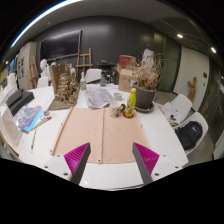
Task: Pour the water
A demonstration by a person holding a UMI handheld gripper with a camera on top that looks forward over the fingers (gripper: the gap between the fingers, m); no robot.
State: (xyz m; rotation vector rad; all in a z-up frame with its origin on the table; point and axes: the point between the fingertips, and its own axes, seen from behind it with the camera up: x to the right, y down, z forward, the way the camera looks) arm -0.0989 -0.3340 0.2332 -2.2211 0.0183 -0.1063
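Note:
My gripper is open and empty, held above the near edge of a white table. Its two fingers with magenta pads stand wide apart over the near end of a tan mat. A yellow bottle stands upright at the far right corner of the mat, well beyond the fingers. Next to it on the left lies a small round object; I cannot tell what it is.
A dark pot with dried plants stands just right of the bottle. Papers lie beyond the mat. A wooden model stands at the far left. Books and pens lie left of the mat. Chairs are at the right.

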